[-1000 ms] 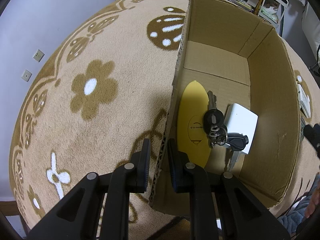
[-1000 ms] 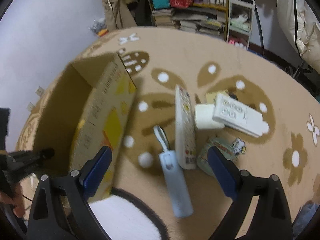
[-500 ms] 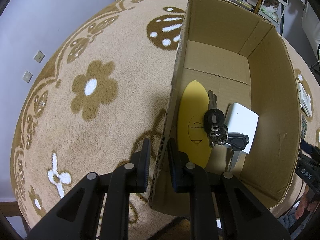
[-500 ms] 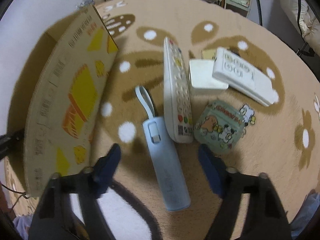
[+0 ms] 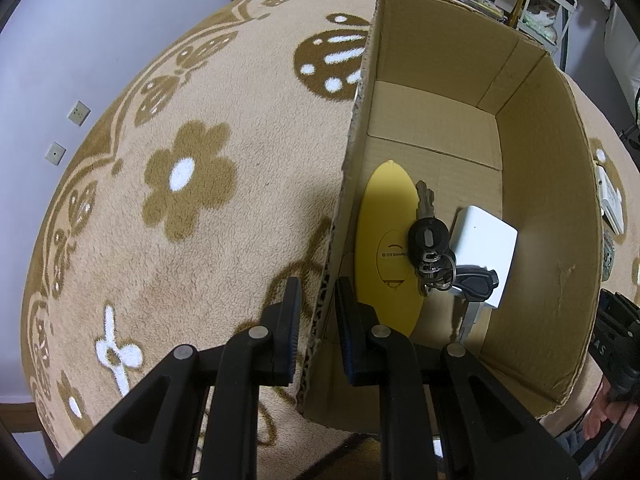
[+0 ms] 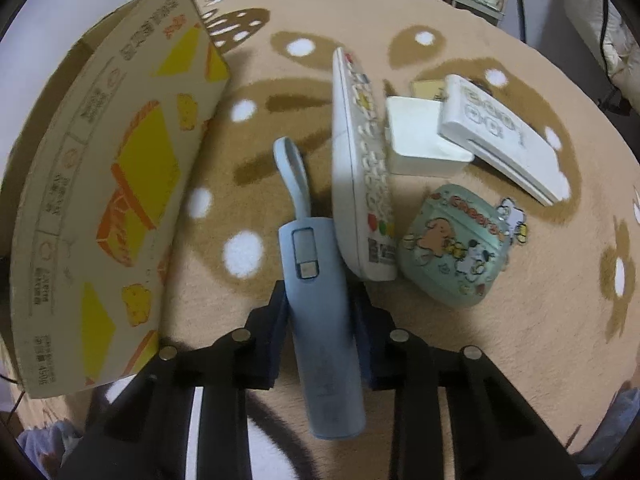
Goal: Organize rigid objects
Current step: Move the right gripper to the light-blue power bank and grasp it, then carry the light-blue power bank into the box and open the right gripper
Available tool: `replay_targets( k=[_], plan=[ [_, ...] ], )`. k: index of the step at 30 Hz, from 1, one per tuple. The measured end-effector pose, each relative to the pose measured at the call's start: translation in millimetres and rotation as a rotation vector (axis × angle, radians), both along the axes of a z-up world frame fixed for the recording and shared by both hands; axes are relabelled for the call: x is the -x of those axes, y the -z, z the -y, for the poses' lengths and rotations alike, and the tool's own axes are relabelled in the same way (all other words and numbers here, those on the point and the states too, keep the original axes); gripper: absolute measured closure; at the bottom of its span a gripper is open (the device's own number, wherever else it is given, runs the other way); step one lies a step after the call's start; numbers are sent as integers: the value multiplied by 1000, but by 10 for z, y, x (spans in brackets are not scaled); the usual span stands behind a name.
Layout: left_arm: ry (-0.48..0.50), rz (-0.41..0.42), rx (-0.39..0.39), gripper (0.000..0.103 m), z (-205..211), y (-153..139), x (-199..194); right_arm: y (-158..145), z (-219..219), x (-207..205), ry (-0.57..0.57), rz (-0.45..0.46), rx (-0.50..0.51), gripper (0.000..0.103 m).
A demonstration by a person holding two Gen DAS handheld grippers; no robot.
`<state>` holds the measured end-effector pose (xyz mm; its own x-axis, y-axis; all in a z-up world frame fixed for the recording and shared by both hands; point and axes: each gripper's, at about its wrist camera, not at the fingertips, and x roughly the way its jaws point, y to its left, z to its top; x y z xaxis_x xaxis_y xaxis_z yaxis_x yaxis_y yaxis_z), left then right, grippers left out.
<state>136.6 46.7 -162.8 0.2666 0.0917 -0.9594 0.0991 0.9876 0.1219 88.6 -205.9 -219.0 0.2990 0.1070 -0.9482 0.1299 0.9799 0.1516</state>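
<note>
Step in hand: picking the next item. R gripper [image 6: 320, 332] is closing around the blue power bank [image 6: 320, 312], which lies on the rug [image 6: 460, 360] beside the remote [image 6: 360, 168]; pads are at its sides, firm grip unclear. L gripper [image 5: 316, 324] is clamped on the box [image 5: 540, 208] wall, steadying it. Keys [image 5: 434, 248], a yellow case [image 5: 384, 240] & a white block [image 5: 482, 240] are already inside. Next, prob.: finish the squeeze, lift clear of the remote, carry over the box rim, drop in.

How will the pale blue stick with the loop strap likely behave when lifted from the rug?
The blue stick looks like a rigid plastic body, so it should stay straight. Its rounded sides may slip or twist between the closing right hand-held gripper. The loop strap looks soft and will probably dangle.
</note>
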Motion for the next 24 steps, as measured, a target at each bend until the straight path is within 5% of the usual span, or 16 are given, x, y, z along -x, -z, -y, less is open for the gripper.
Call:
replay_targets(
  k=[24],
  plan=[
    [0,-1,16,90,3,-4,6,-1093,-223,-20,-18,312,-37,74]
  ],
)
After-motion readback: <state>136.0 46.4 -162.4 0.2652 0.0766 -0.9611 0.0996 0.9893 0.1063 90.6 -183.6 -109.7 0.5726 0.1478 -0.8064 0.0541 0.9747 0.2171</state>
